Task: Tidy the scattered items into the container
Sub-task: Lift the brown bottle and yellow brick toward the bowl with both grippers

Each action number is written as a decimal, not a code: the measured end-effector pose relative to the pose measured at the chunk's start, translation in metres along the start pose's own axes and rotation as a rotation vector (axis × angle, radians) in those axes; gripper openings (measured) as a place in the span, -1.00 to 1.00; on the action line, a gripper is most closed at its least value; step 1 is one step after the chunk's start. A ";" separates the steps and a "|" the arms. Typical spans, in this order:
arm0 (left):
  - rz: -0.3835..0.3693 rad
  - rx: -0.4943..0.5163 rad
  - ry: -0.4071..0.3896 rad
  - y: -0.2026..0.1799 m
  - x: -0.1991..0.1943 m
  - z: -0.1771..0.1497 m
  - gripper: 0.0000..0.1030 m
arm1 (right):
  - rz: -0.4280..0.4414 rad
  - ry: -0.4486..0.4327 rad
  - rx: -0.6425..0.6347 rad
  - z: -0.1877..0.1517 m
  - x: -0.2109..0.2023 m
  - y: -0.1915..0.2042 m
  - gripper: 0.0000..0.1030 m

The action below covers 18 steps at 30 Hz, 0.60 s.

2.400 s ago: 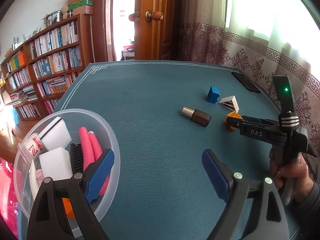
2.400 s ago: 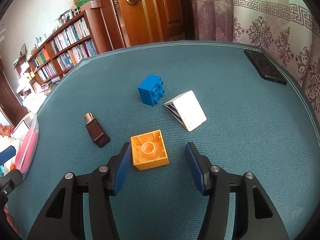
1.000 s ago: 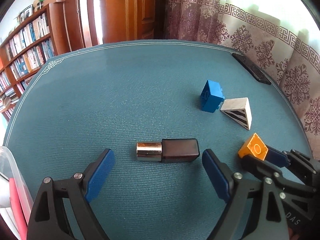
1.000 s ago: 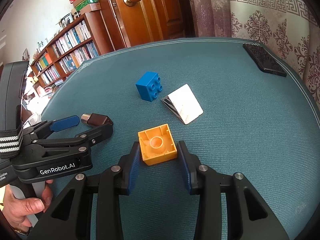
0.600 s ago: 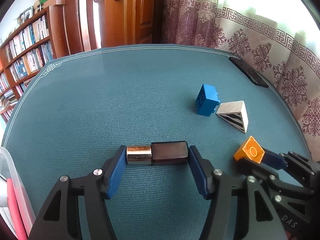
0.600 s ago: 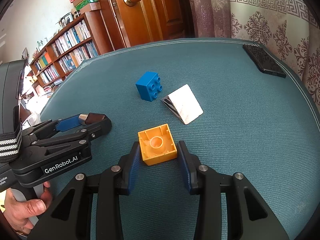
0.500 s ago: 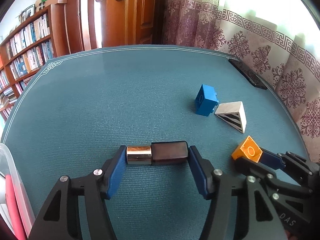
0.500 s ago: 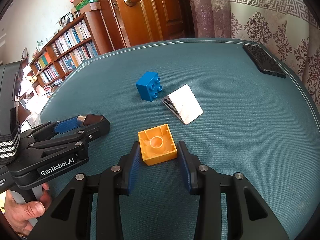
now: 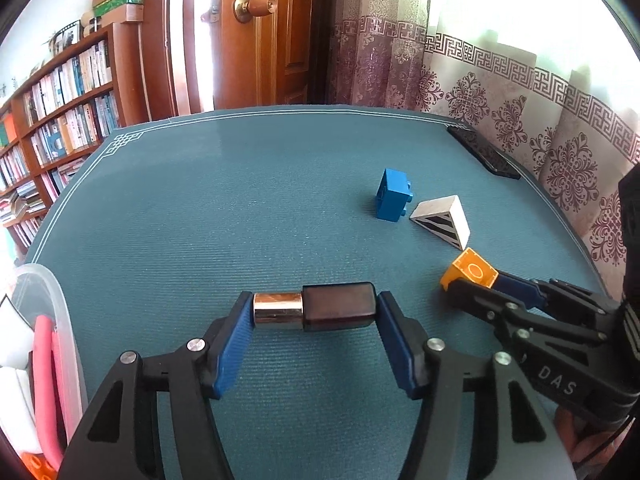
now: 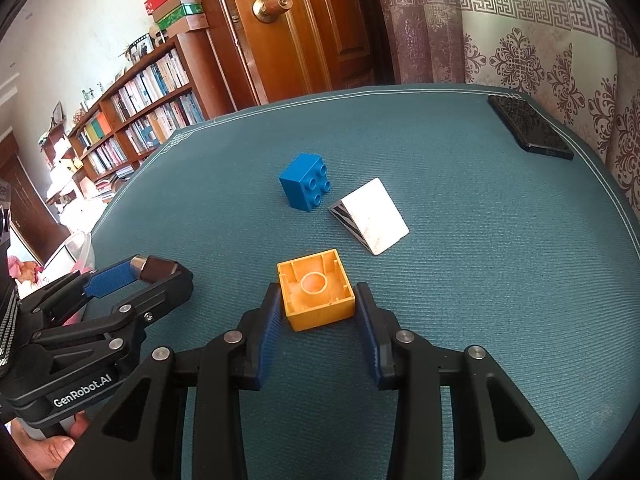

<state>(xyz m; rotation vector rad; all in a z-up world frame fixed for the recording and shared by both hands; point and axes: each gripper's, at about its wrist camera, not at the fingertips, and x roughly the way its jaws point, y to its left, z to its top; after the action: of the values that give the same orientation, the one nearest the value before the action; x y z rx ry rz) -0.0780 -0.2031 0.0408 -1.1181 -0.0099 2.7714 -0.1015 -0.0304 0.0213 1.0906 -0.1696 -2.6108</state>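
Both grippers' jaws clamped, side by side

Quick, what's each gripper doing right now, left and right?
Left gripper: closed on the dark brown bottle, pads at both ends.
Right gripper: closed on the orange block, hollow side up.

brown bottle [image 9: 316, 312] lying sideways, yellow brick [image 10: 316, 290] hollow-side up, clear container [image 9: 52, 340] part-filled at left
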 end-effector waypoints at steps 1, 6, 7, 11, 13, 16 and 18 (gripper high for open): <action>0.001 -0.010 -0.005 0.002 -0.004 -0.001 0.27 | -0.004 -0.004 -0.001 0.000 -0.001 0.000 -0.25; 0.011 -0.065 -0.046 0.014 -0.027 -0.008 0.27 | -0.021 -0.018 0.001 0.000 -0.003 0.002 -0.25; 0.014 -0.075 -0.053 0.017 -0.032 -0.009 0.27 | -0.025 -0.022 0.003 -0.001 -0.005 0.001 -0.25; 0.023 -0.115 -0.083 0.031 -0.052 -0.016 0.27 | -0.032 -0.026 0.021 -0.003 -0.008 0.003 -0.25; 0.029 -0.131 -0.099 0.040 -0.063 -0.019 0.27 | -0.028 -0.024 0.027 -0.006 -0.010 0.005 -0.25; 0.042 -0.160 -0.128 0.058 -0.081 -0.022 0.27 | -0.021 -0.024 0.020 -0.010 -0.014 0.015 -0.25; 0.055 -0.178 -0.151 0.072 -0.094 -0.024 0.27 | -0.015 -0.026 0.014 -0.011 -0.016 0.022 -0.25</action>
<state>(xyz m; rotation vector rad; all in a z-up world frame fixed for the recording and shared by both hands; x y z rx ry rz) -0.0042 -0.2887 0.0839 -0.9564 -0.2520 2.9457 -0.0772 -0.0462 0.0294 1.0666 -0.1872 -2.6418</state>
